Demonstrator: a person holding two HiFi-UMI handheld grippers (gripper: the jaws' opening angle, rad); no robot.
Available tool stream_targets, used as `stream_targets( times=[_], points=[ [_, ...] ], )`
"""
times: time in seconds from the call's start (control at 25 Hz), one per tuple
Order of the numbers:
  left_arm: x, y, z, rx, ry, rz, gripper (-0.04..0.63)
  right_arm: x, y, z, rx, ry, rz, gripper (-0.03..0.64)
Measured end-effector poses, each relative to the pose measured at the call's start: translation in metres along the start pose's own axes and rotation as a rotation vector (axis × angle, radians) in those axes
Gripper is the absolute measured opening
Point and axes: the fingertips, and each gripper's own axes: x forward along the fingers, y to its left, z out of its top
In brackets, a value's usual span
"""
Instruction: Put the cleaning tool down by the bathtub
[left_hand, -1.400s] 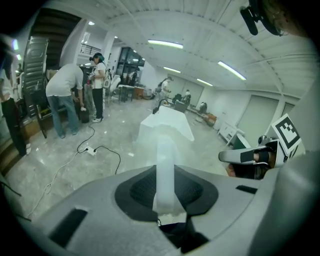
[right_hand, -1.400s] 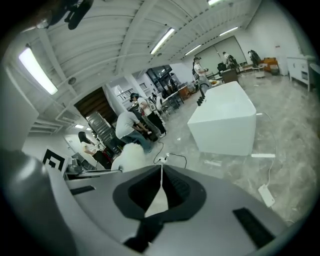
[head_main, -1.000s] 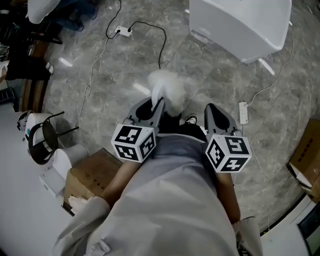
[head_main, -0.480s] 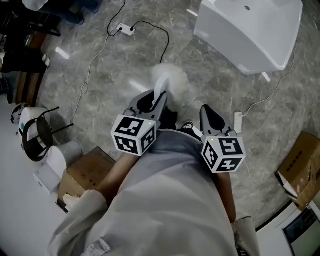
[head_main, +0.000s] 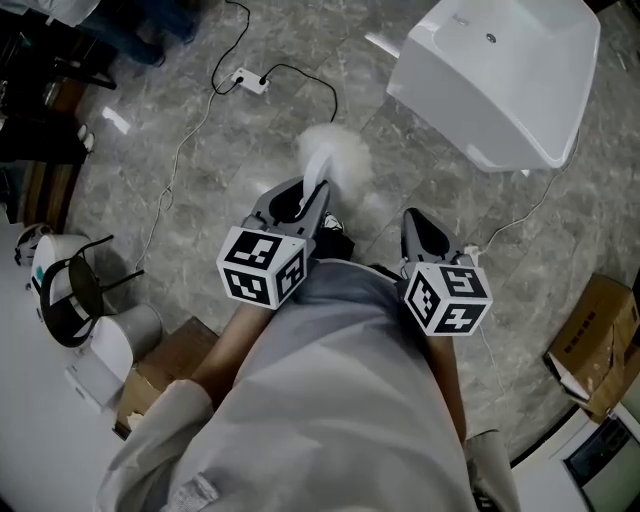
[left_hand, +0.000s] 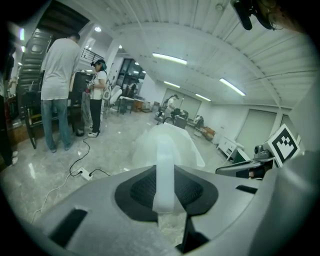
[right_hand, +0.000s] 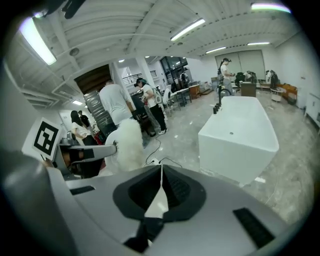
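Clamping the duster (head_main: 335, 160), left gripper (head_main: 305, 200) hovers near bathtub (head_main: 500, 80).

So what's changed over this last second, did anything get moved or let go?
The person has walked toward the bathtub: in the head view it has slid down and to the left, with more of it showing. Nothing was picked up or let go. The left gripper still clamps the handle of the fluffy white duster, and the right gripper stays shut and empty. Both are held in front of the body as before.
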Motion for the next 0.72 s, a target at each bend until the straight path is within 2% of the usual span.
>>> stream_targets(
  times=[0.2,0.44,0.72],
  points=[
    [0.006,0.026,0.018,0.003,-0.025,-0.014,0.077,0.013,-0.008,0.025,0.055,-0.062,-0.075,0.012],
    [0.011,0.046,0.029,0.011,-0.046,-0.028,0.077,0.019,-0.003,0.05,0.028,-0.129,-0.116,0.012],
    [0.031,0.052,0.035,-0.014,-0.029,-0.021,0.077,0.046,0.011,0.051,-0.039,-0.031,-0.028,0.012]
  ],
)
